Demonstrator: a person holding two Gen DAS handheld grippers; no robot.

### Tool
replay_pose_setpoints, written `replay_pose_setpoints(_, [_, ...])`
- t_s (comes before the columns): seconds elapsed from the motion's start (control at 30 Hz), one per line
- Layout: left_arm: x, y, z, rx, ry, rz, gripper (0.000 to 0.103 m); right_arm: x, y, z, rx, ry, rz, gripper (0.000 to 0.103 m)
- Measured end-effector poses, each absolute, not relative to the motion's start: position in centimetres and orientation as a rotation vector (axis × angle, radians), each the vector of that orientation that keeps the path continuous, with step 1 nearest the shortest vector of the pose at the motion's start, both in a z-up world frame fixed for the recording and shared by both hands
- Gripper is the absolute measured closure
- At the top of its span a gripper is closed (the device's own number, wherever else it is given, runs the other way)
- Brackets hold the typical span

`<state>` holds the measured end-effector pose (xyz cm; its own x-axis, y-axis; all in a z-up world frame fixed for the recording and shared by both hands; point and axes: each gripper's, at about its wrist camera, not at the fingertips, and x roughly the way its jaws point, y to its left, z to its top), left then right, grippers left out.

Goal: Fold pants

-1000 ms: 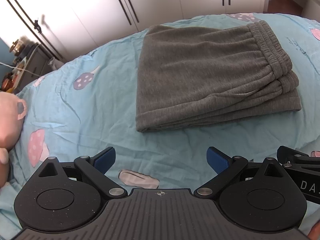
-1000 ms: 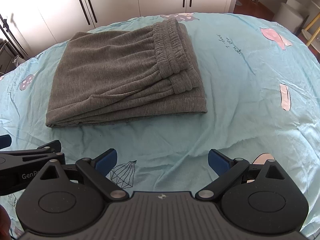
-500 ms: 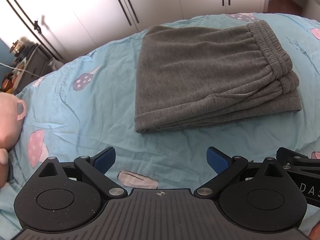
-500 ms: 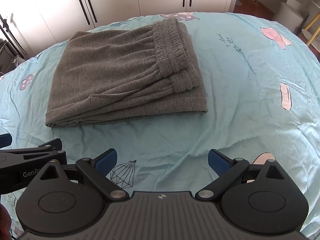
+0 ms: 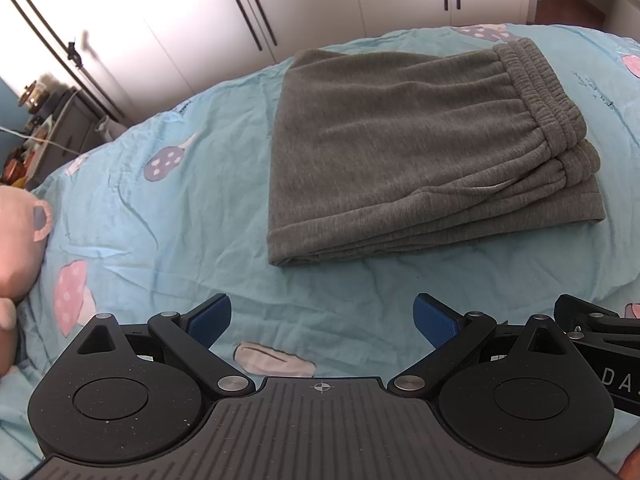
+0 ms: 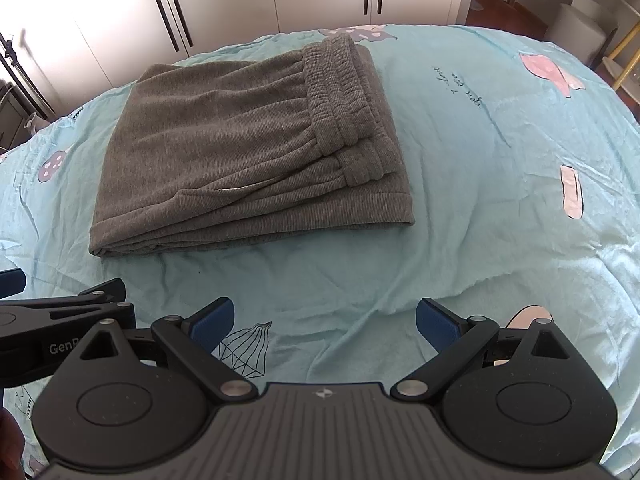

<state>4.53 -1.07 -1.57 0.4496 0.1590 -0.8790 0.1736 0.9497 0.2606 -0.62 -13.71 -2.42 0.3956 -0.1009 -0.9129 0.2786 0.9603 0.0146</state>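
The grey pants (image 5: 420, 152) lie folded into a thick rectangular stack on the bed (image 5: 168, 216), which is covered with a light blue sheet printed with pink and purple mushrooms and other small drawings. The gathered elastic waistband (image 6: 340, 96) sits on top of the stack toward its right side, and the layered folded edges face the cameras. The left claw (image 5: 322, 318) hangs over the bare sheet on the near side of the pants, its two blue-padded fingers (image 5: 210, 316) spread wide apart with nothing between them and no contact with the cloth. The right claw (image 6: 324, 322) is held the same way, just beside the left one, its blue pads (image 6: 436, 324) wide apart and empty, also short of the pants' near edge. From the right wrist view the pants (image 6: 248, 152) lie to the left of centre, with a broad stretch of wrinkled sheet (image 6: 500, 160) to their right. White cupboard doors (image 5: 304, 4) with dark vertical handles stand behind the bed. A pink soft toy (image 5: 18, 236) shows at the far left edge of the left wrist view, resting on the sheet well apart from the pants.
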Motion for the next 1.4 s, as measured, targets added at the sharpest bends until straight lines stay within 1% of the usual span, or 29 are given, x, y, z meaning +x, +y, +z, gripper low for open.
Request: replay_pose_setpoints(1.4, [4.79,-1.79,-2.37,0.35,1.104,-0.012,0.003,-0.66,-13.92,-2.68,0.182,1.118,-0.246,0.005])
